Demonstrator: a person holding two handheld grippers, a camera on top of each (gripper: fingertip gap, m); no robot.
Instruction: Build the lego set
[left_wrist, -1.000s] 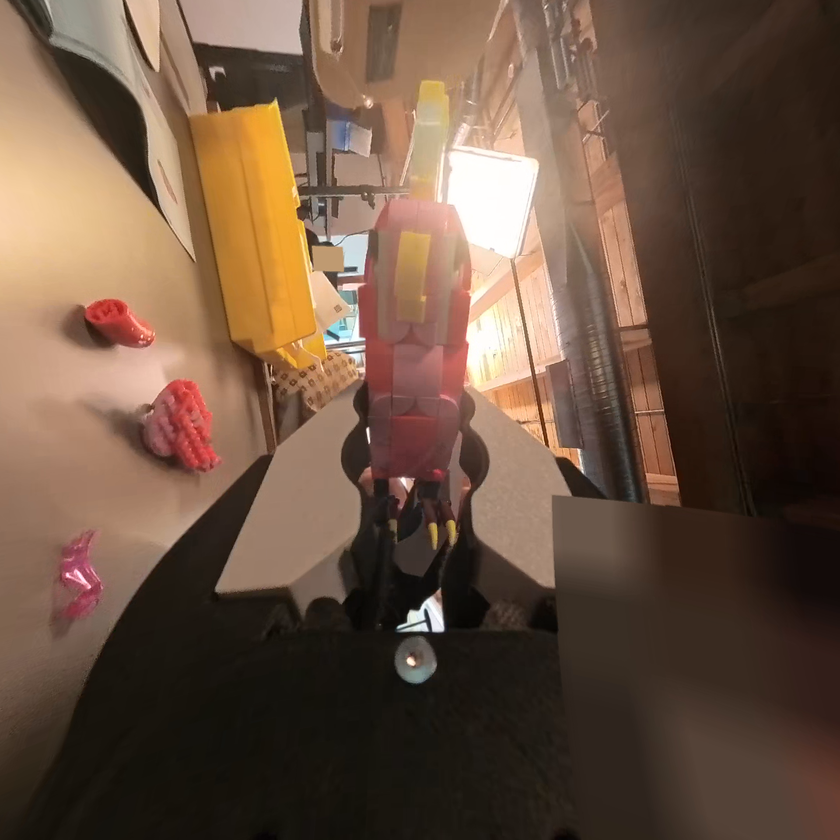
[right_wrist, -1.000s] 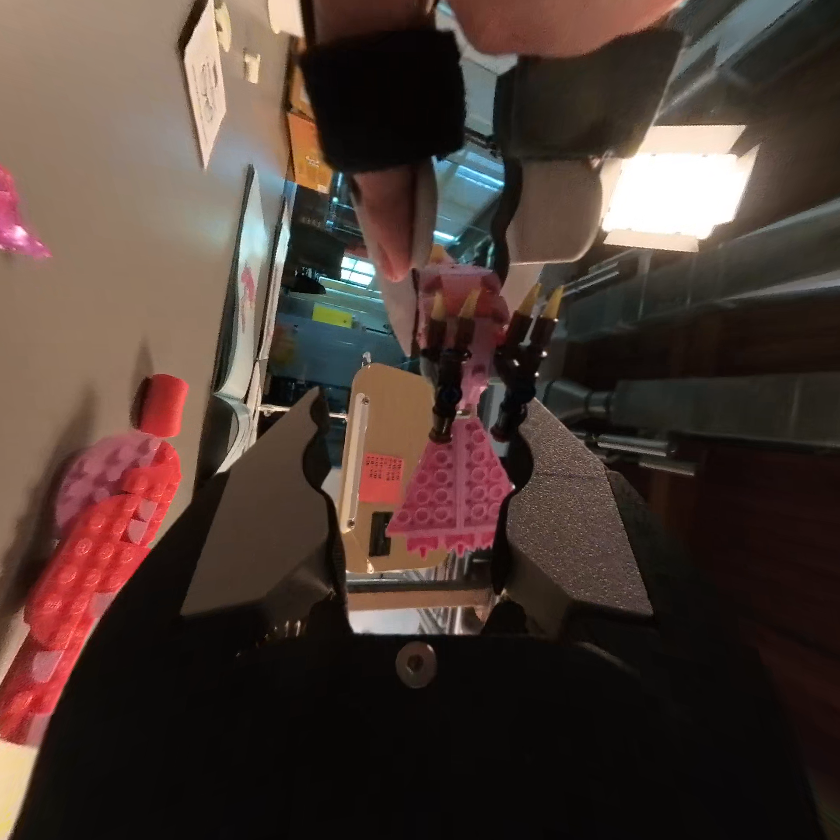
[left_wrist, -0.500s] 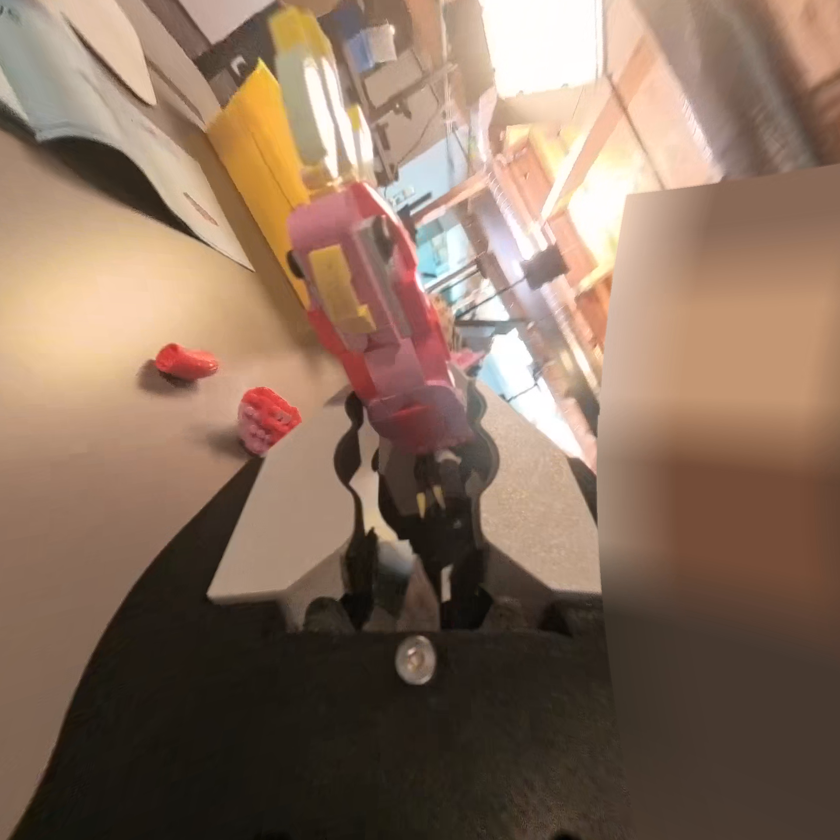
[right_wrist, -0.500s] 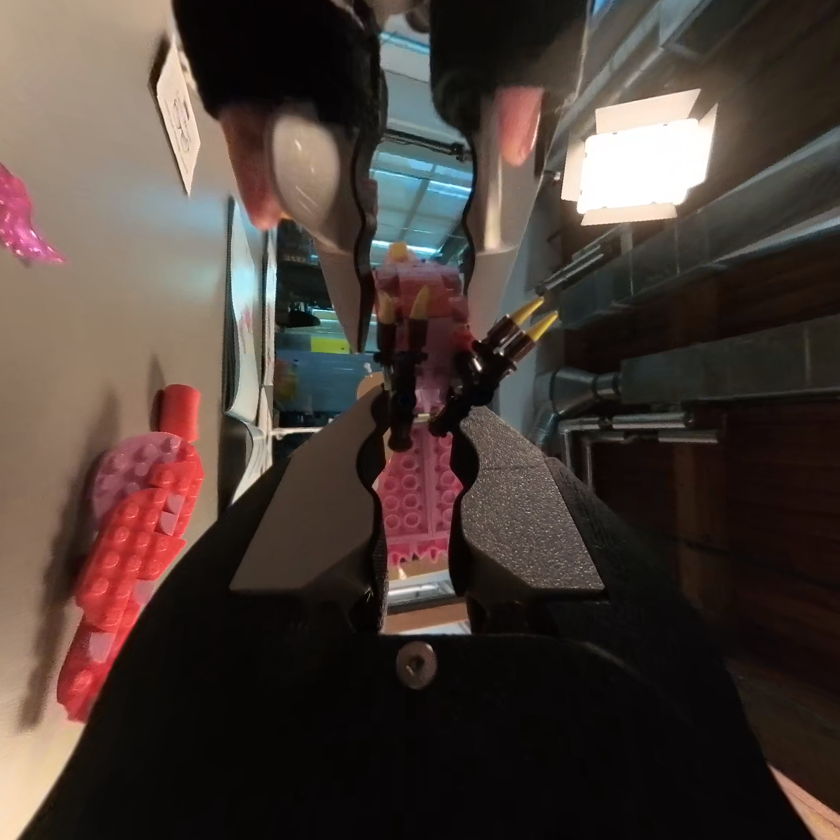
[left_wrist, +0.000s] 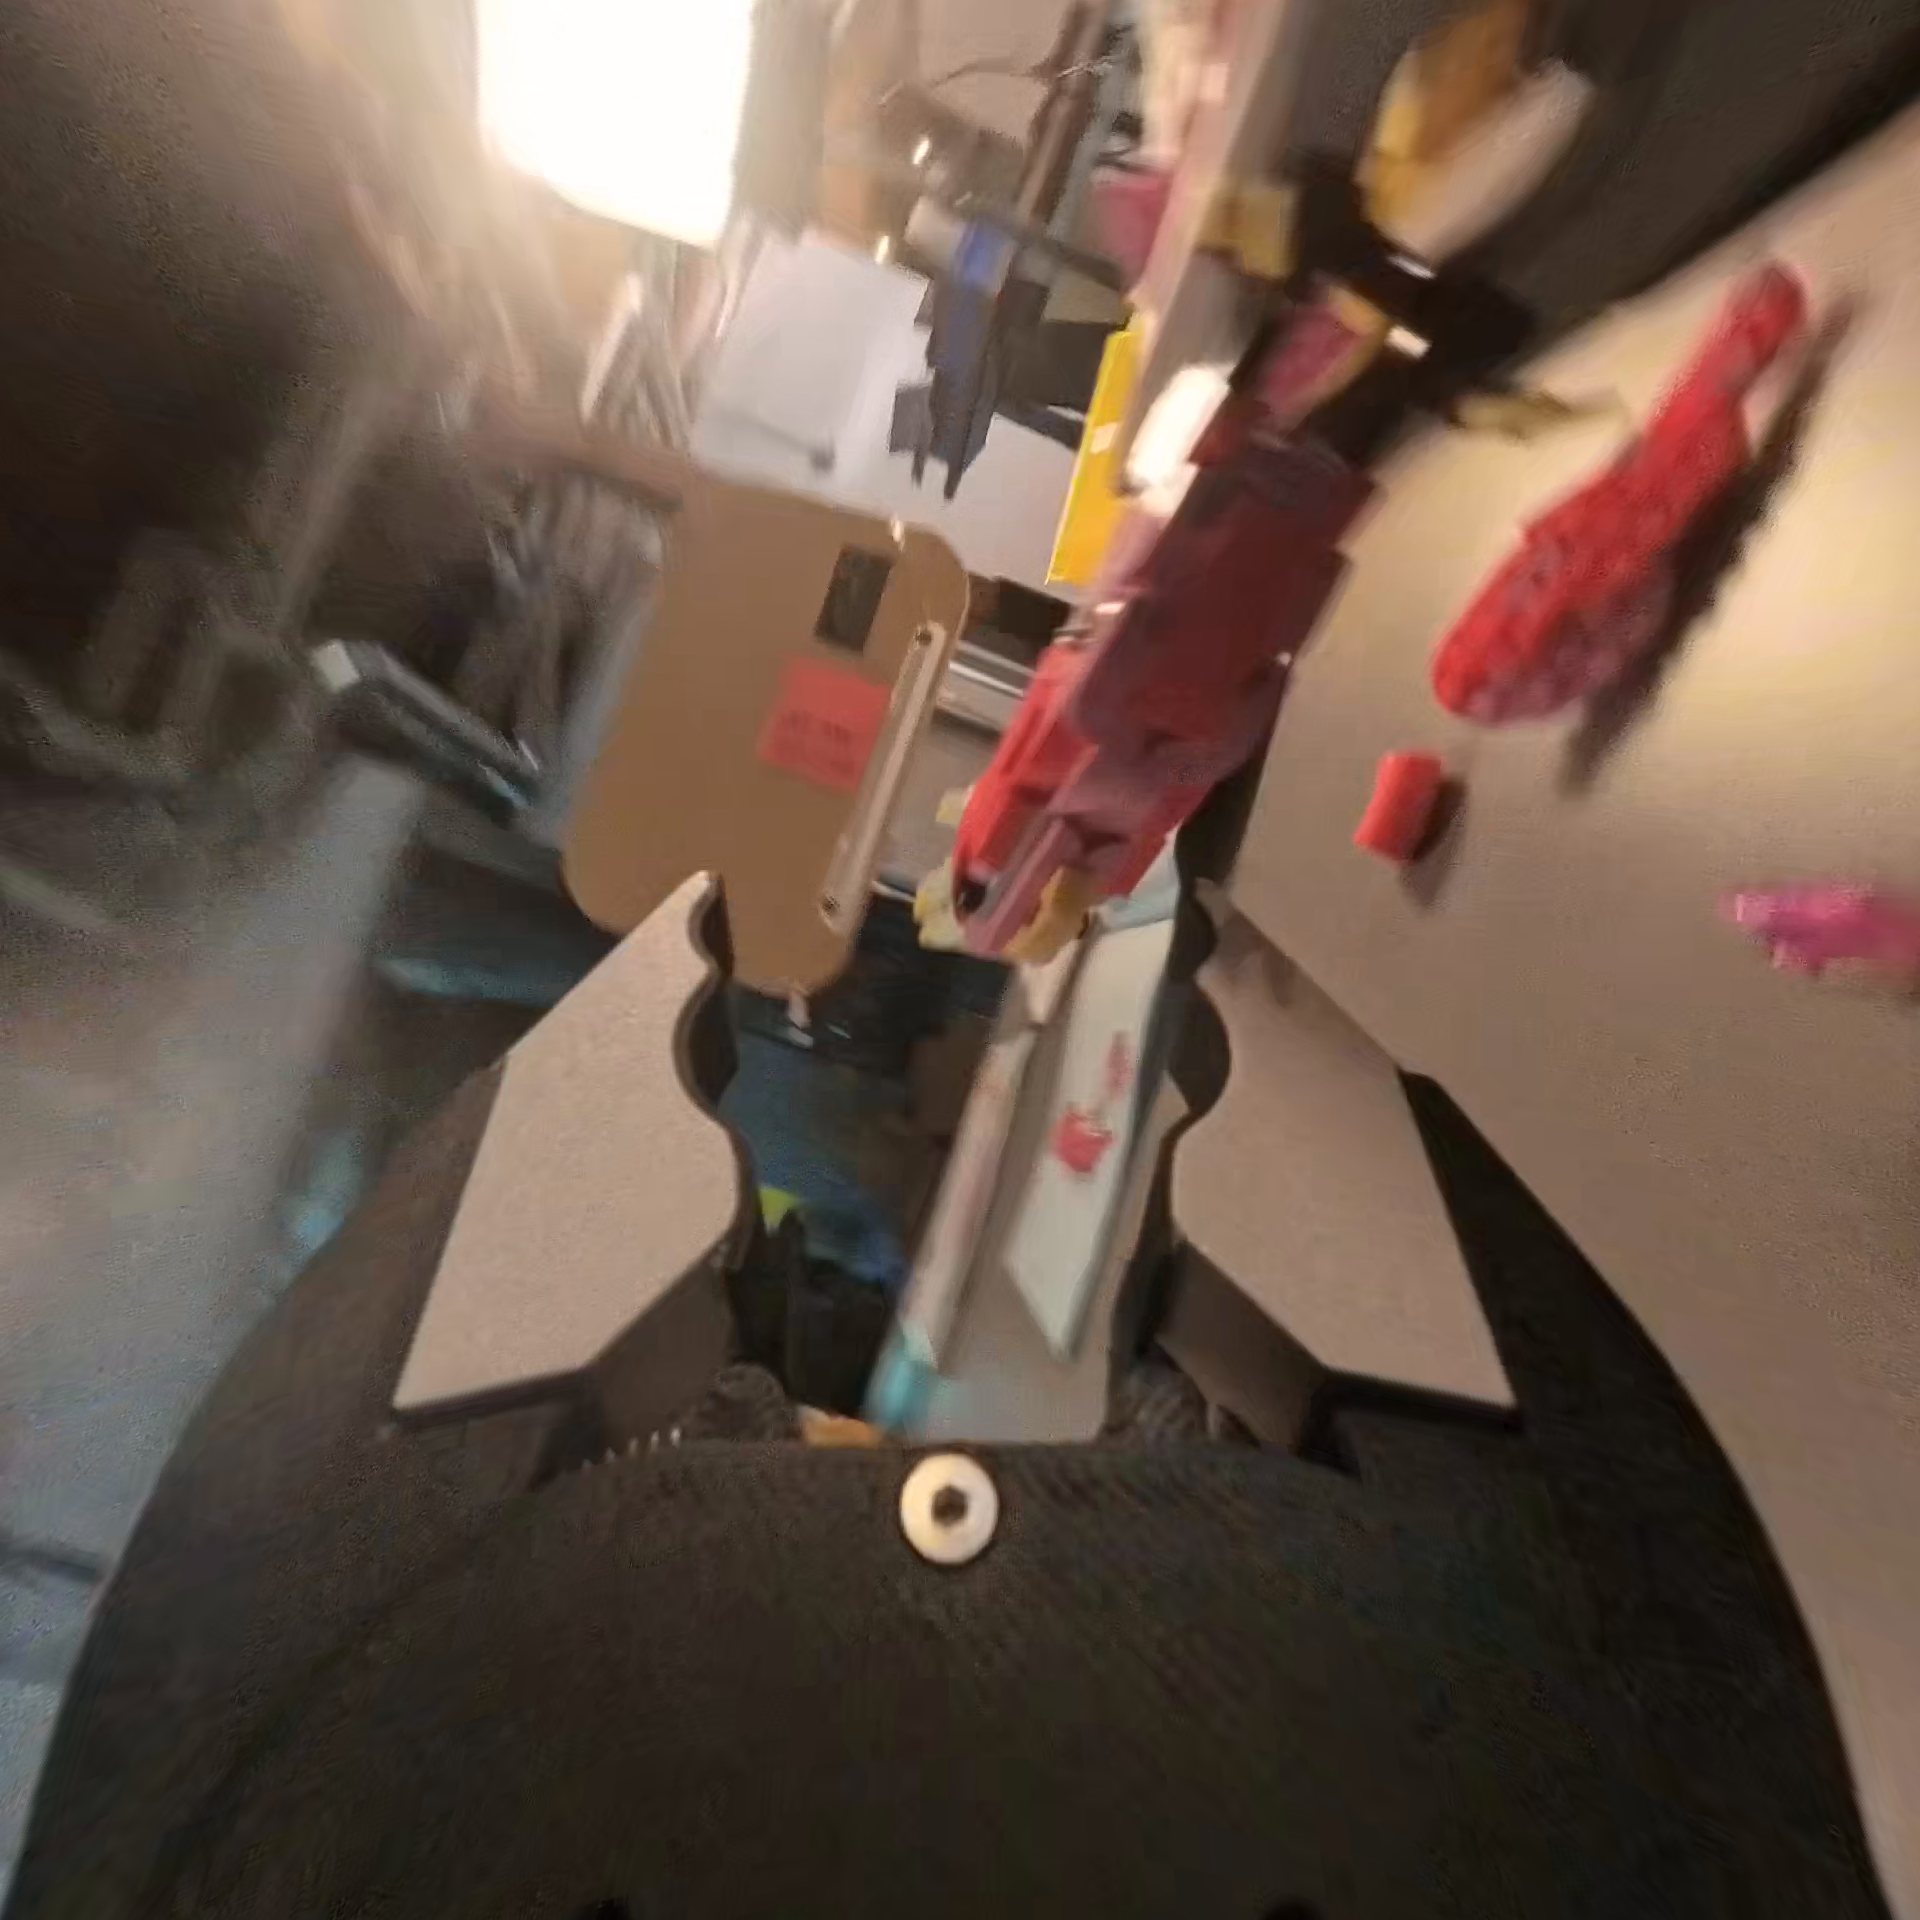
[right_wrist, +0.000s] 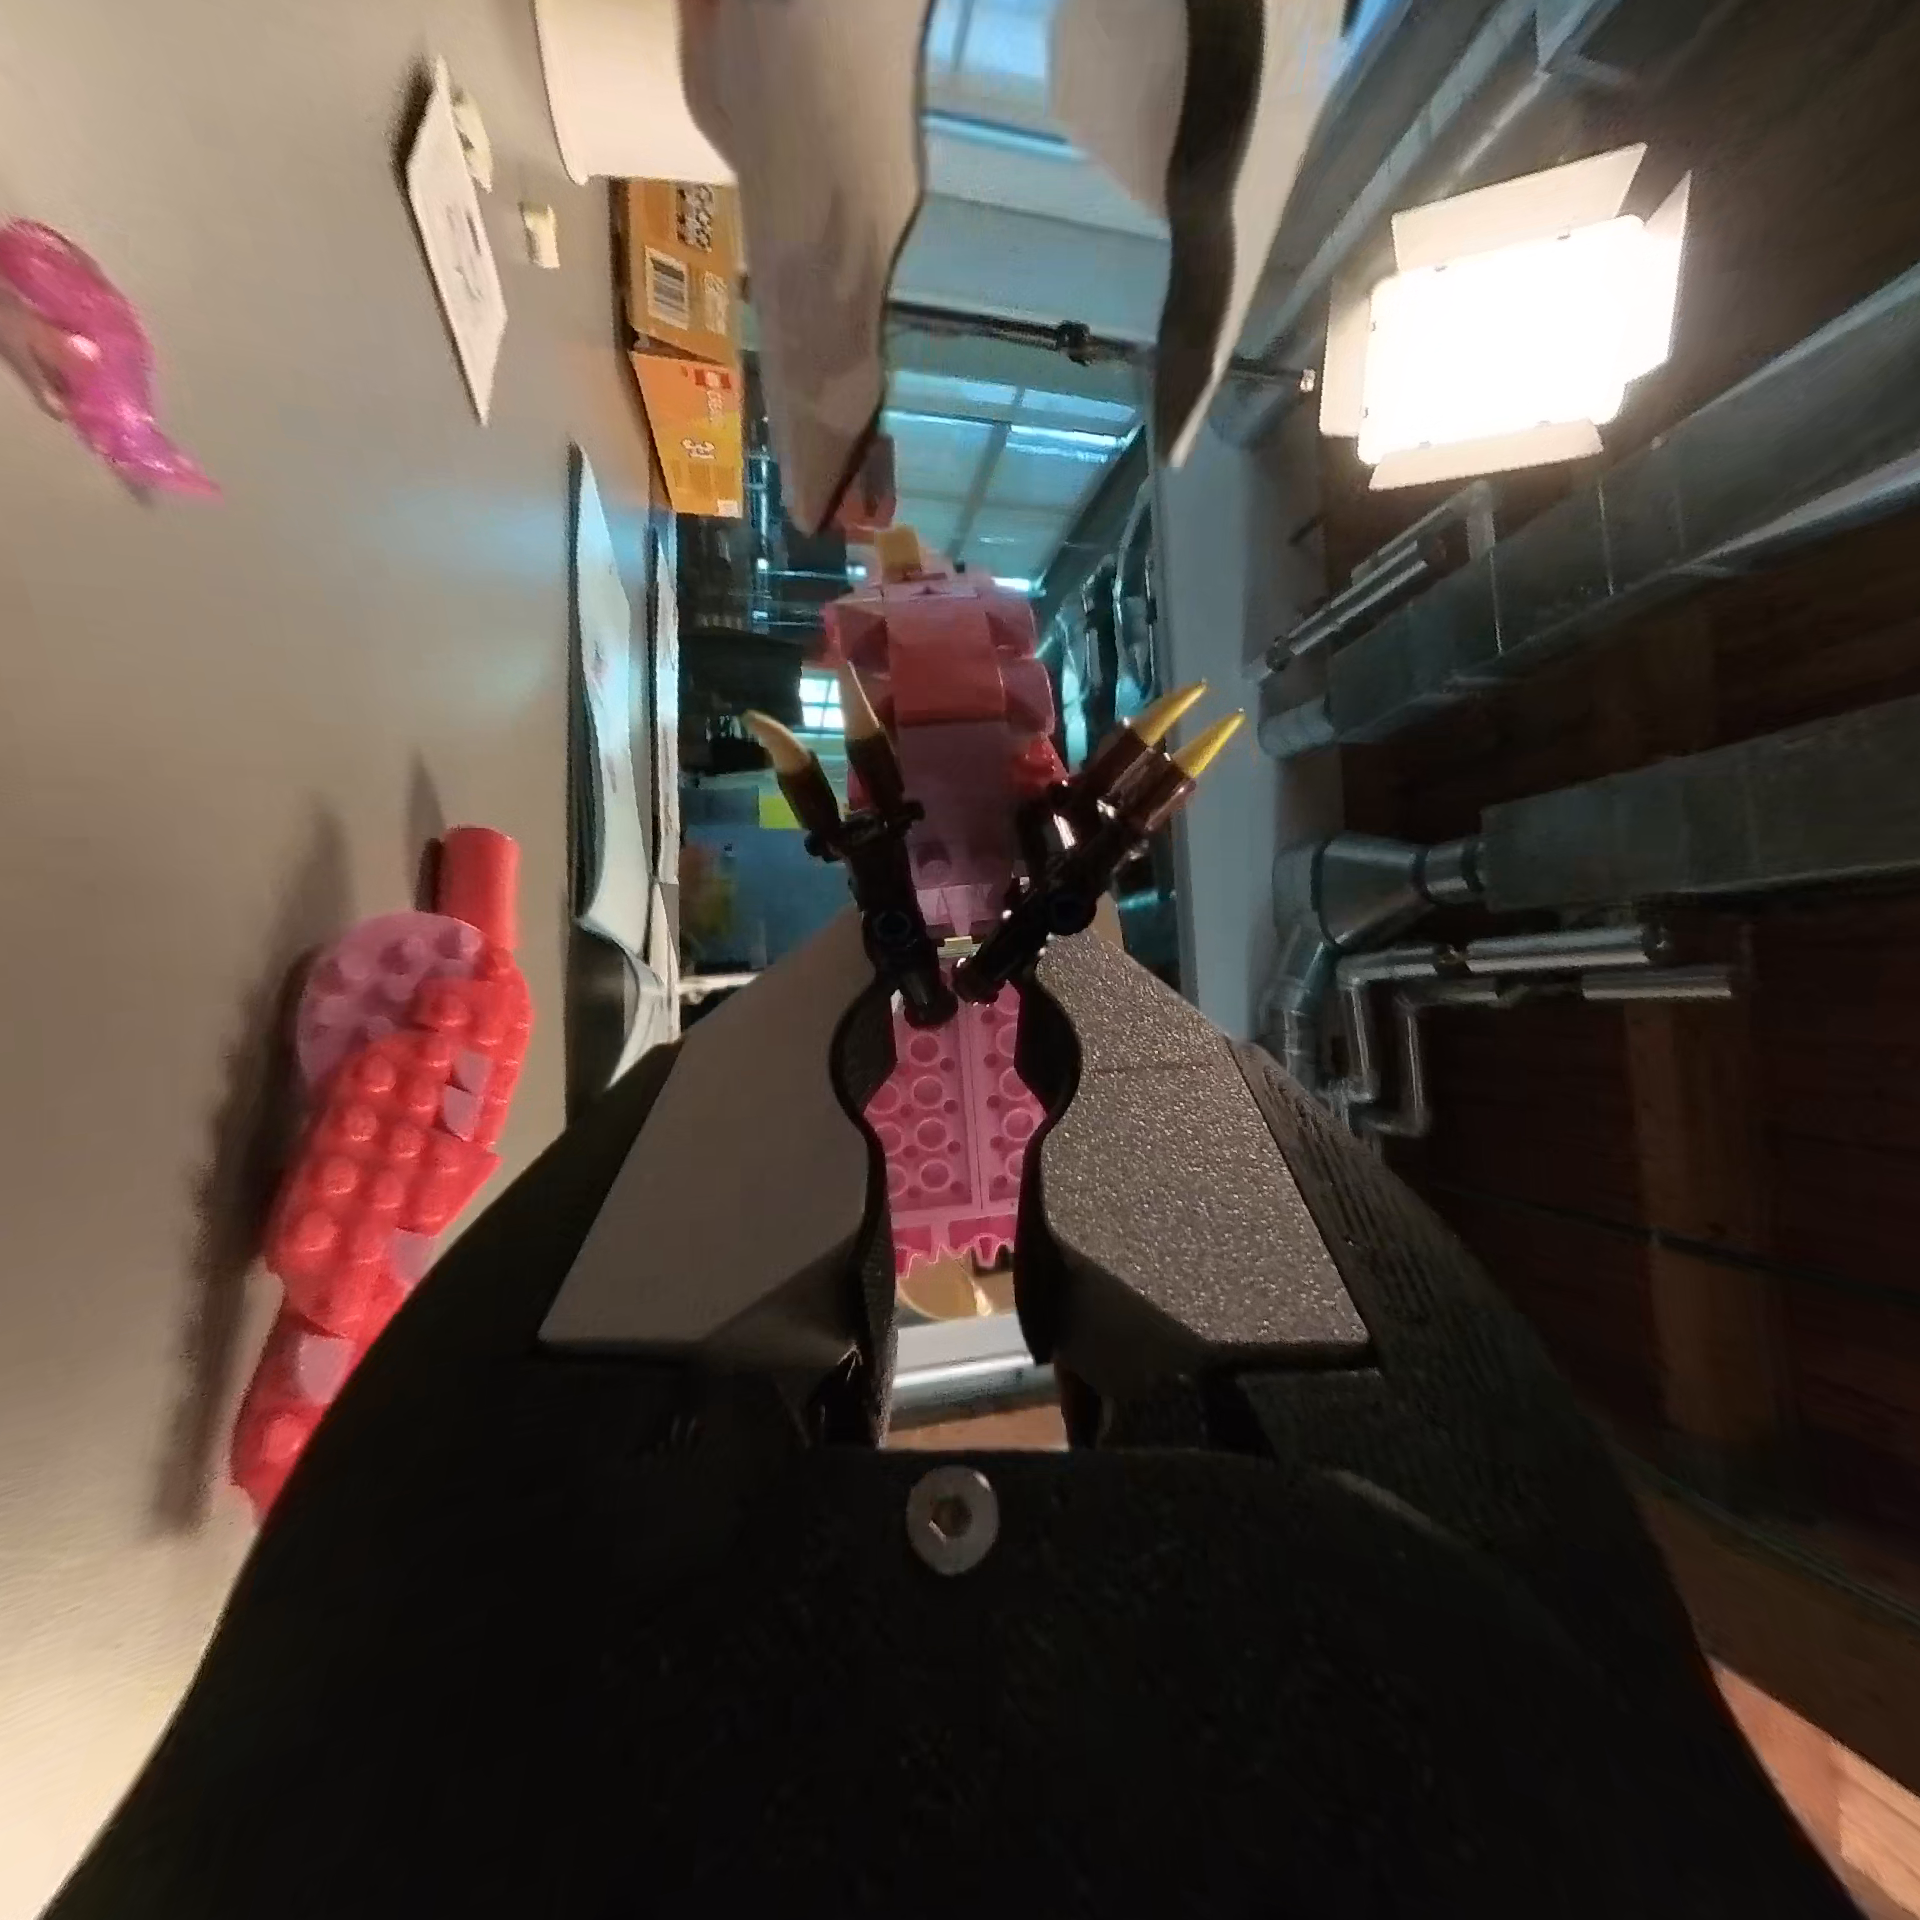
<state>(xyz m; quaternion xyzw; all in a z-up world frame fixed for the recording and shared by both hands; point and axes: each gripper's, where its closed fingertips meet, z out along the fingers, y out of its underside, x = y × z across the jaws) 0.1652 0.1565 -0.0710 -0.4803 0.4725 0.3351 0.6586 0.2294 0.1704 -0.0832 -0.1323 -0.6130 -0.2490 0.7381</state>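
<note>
Grey counter (right_wrist: 208, 727), seen side-on. Directly on it: red-and-pink studded brick wing (right_wrist: 384, 1143) touching small red cylinder (right_wrist: 480, 873); clear pink piece (right_wrist: 94, 353) well apart; white paper card (right_wrist: 457, 239); open booklet (right_wrist: 613, 727) at far edge; cardboard box (right_wrist: 686, 343) beyond.

Left tongs (left_wrist: 956, 914) agape (right tongs (right_wrist: 951, 971) clamped)

1. You have a red and pink brick wing (right_wrist: 384, 1122) lying flat on the grey table (right_wrist: 260, 644)
2. You see a translucent pink piece (right_wrist: 94, 353) farther along it
3. A bright panel lamp (right_wrist: 1496, 322) glows beyond
4. Cardboard boxes (right_wrist: 686, 343) stand at the table's far end
</note>
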